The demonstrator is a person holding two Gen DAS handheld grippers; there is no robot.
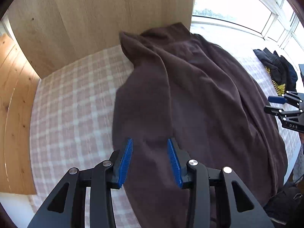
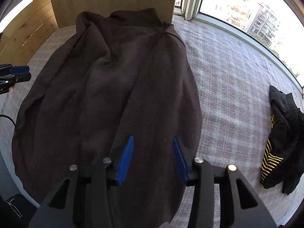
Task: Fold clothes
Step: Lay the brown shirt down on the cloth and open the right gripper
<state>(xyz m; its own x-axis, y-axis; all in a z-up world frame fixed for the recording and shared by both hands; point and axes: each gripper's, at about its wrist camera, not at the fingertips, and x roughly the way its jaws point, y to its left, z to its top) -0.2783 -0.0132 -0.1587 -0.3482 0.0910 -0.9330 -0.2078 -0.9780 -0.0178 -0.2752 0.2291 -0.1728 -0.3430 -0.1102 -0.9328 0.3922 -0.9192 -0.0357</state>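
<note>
A dark brown garment (image 1: 190, 95) lies spread lengthwise on a bed with a pink-and-white checked cover (image 1: 72, 104), its far end against a wooden panel (image 1: 95, 19). My left gripper (image 1: 150, 140) hovers over the garment's near left part, blue pads apart, nothing pinched between them. In the right wrist view the same garment (image 2: 114, 85) fills the middle, and my right gripper (image 2: 153, 137) stands open above its near right part. Each gripper shows at the edge of the other's view: the right gripper (image 1: 275, 104) and the left gripper (image 2: 20, 73).
A black garment with yellow stripes (image 2: 281, 133) lies crumpled on the cover (image 2: 228, 85) to the right, also visible as a dark heap (image 1: 279, 72). A large window (image 2: 247, 9) runs along the far right side. A black bag (image 2: 13, 207) sits off the bed's near left corner.
</note>
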